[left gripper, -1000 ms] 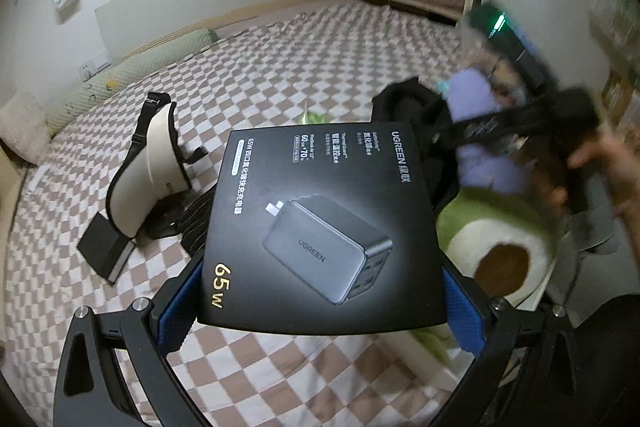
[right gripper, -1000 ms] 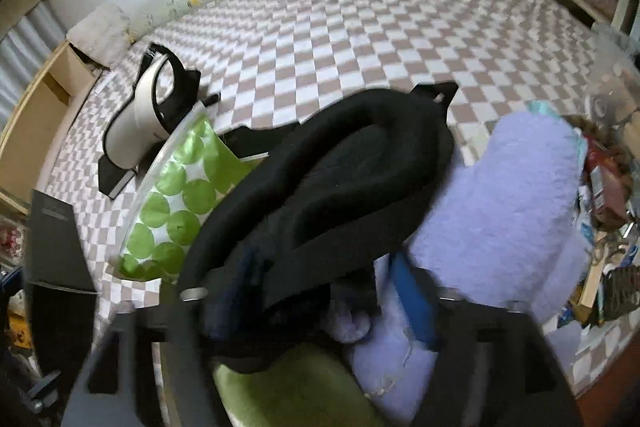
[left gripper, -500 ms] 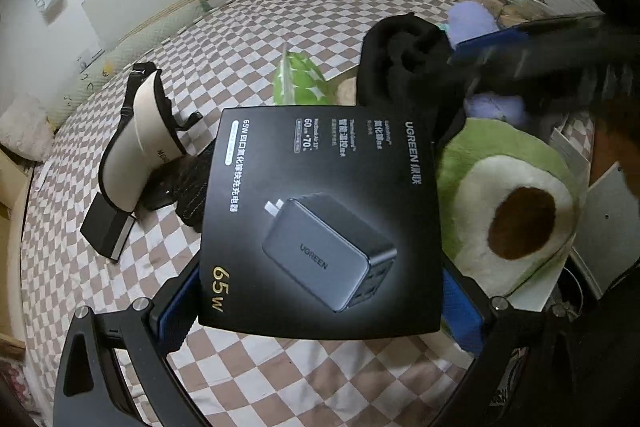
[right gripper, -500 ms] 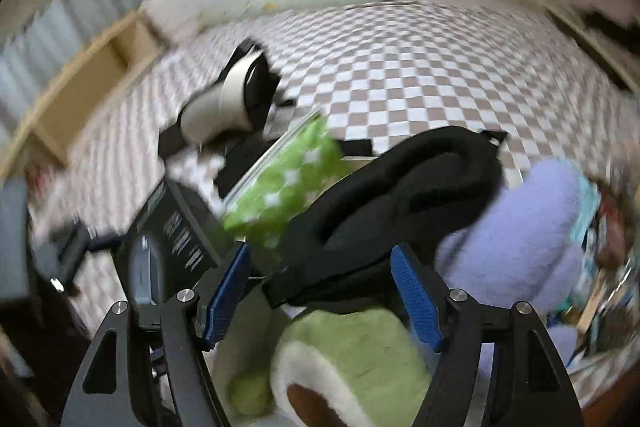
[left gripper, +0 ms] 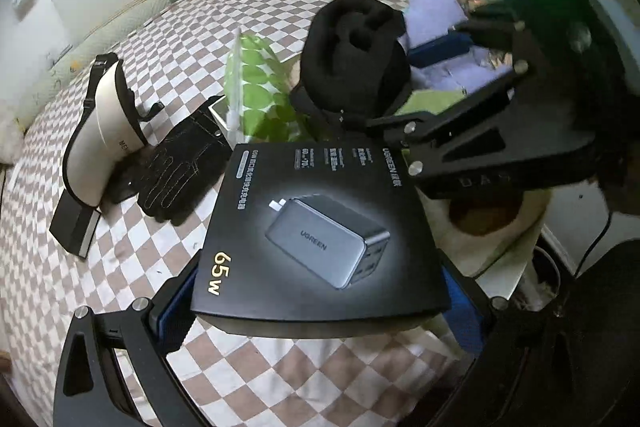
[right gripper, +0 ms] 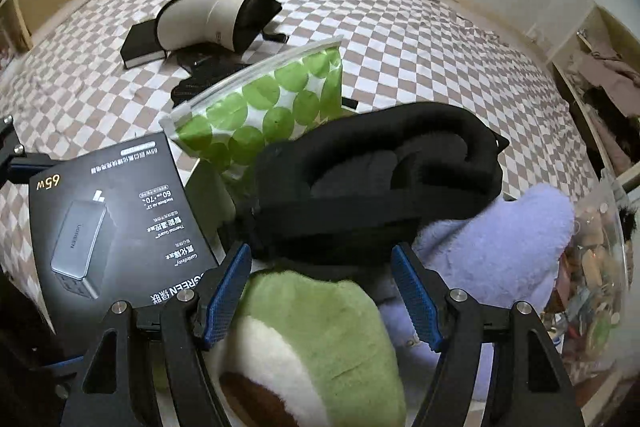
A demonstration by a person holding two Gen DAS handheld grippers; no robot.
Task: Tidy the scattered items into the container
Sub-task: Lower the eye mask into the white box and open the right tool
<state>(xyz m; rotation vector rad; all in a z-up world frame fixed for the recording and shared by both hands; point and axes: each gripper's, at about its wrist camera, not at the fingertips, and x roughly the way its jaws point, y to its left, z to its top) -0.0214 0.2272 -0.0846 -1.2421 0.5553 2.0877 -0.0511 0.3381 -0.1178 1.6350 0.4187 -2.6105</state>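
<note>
Charger box (left gripper: 320,239), black, is pinched flat between the left gripper's (left gripper: 320,291) blue-padded fingers and held over the checkered bed (left gripper: 80,287), just beside the container (left gripper: 516,267), whose white rim shows under the plush. A second ago the right gripper (right gripper: 324,291) was clamped on the black cushion (right gripper: 380,187); now its fingers are spread and empty, and the cushion rests in the container on the avocado plush (right gripper: 320,331) beside the purple plush (right gripper: 500,243) and the green-dotted pouch (right gripper: 272,107). That item thus lies where the task wants it, and the box, which has drawn nearer the container, is judged next to go in. Left view alone shows the box's grip and the right gripper hovering over the container. Right view alone shows the spread fingers. Both views show the headset (right gripper: 216,15), glove (left gripper: 176,175) and a small dark box (left gripper: 74,227) out on the bed.
</note>
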